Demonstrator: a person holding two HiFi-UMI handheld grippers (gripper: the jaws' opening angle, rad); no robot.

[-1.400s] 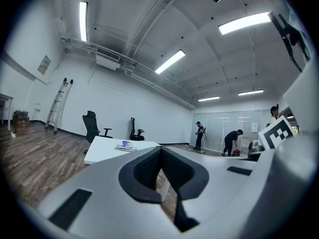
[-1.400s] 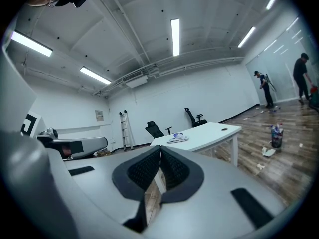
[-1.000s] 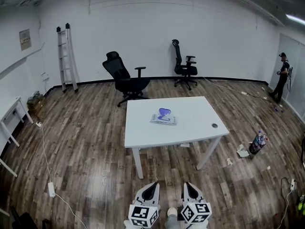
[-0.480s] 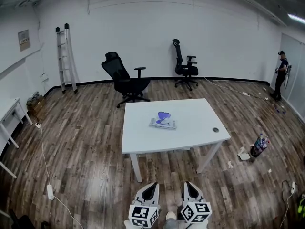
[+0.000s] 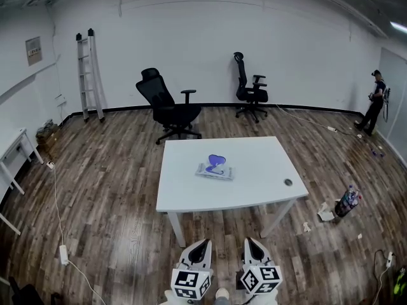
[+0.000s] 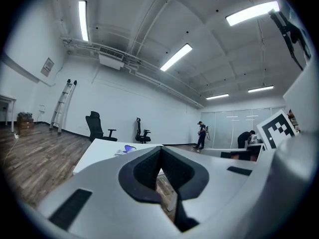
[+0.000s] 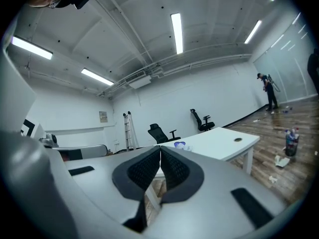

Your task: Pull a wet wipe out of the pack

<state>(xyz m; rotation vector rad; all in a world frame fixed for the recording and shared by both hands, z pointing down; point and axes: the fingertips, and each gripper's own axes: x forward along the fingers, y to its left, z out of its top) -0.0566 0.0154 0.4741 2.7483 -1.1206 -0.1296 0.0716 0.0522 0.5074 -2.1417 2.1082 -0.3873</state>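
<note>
White worktop (image 5: 254, 164) stands mid-room on a wood plank floor (image 5: 114, 189). The wet wipe pack (image 5: 215, 169) lies flat on it, about halfway between the near and far edges and a bit toward the left edge. A purple bit stands up from the pack's top; whether it is a flap or a wipe can't be told at this range. A small round hole (image 5: 288, 182) sits in the worktop close to the right edge, toward the near right corner.

Left claw (image 5: 201, 244) and right claw (image 5: 250, 242) show side by side at the bottom of the head view, short of the worktop's near edge and well apart from the pack. Both point toward the worktop.

In the left gripper view the left claw (image 6: 160, 151) has its pads together at the tips with nothing between them. The pack (image 6: 128, 149) shows small on the worktop beyond.

In the right gripper view the right claw (image 7: 160, 150) is also pressed together and empty, and the pack (image 7: 180, 145) is visible far off on the worktop.

Around the room:
- Black office chair (image 5: 166, 107) past the far left corner.
- Second chair (image 5: 250, 89) by the back wall.
- Ladder (image 5: 89, 75) leaning on the left of the back wall.
- Person (image 5: 371, 110) standing at far right.
- Bottle (image 5: 347, 201) on the floor off the right edge.
</note>
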